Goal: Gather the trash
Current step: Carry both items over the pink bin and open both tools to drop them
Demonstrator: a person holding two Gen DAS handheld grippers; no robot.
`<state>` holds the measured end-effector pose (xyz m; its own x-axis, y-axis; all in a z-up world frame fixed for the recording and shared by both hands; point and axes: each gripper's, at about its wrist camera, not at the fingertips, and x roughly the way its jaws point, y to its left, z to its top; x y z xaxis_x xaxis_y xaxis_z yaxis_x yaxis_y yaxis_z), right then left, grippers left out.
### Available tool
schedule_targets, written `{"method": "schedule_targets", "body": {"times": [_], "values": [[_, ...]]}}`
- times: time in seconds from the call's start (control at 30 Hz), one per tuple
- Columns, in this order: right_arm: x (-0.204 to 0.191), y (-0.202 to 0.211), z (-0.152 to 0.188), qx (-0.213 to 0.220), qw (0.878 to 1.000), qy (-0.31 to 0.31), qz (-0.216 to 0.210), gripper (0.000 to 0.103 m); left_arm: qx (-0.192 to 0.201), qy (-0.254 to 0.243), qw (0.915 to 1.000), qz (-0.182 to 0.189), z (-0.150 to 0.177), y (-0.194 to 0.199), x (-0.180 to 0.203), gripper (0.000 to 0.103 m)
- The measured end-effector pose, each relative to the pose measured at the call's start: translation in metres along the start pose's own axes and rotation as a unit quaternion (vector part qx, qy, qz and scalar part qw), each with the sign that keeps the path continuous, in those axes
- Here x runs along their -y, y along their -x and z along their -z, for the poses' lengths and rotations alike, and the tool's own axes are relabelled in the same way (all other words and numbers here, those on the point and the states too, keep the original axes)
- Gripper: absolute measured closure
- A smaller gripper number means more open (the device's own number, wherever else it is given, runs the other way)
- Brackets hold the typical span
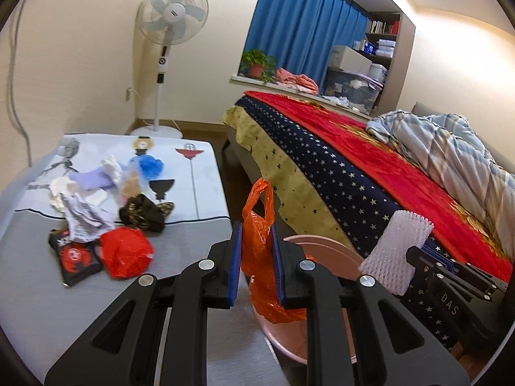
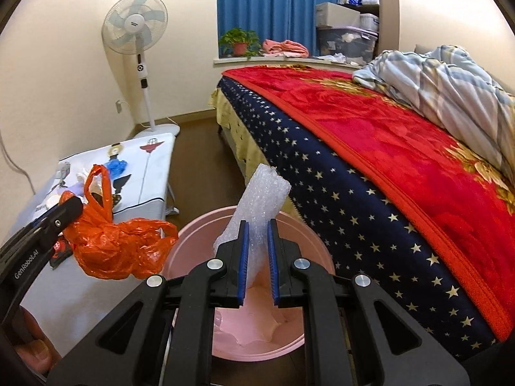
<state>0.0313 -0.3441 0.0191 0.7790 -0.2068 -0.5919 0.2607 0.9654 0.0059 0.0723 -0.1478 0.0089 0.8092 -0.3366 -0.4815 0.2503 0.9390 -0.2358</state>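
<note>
Between the pads of my right gripper [image 2: 257, 241] a bubble wrap piece [image 2: 260, 199] is pinched above the pink bin [image 2: 309, 234]. My left gripper [image 1: 256, 247] clamps an orange bag [image 1: 260, 225] at nine o'clock, just beside the rim. I should release both well over the opening. More trash waits on the table [image 1: 29, 276].

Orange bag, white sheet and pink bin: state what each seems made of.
Orange bag: thin glossy plastic film, crinkled, semi-translucent.
White sheet: probably bubble wrap, with a translucent, bumpy surface.
Pink bin: apparently rigid moulded plastic, smooth with a soft sheen.
</note>
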Motion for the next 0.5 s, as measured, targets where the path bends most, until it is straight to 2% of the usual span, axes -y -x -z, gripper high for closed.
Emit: {"method": "schedule_targets", "body": {"times": [0.2,0.5], "values": [[0.005,-0.008,0.001,-0.001,1.000,0.005,0.026,0.091,-0.016,-0.013,0.9998,0.005,0.006,-0.018,0.012,0.086],[0.009,-0.017,0.001,-0.010,0.999,-0.001,0.032,0.091,-0.031,-0.016,0.9994,0.007,0.010,-0.034,0.020,0.086]]}}
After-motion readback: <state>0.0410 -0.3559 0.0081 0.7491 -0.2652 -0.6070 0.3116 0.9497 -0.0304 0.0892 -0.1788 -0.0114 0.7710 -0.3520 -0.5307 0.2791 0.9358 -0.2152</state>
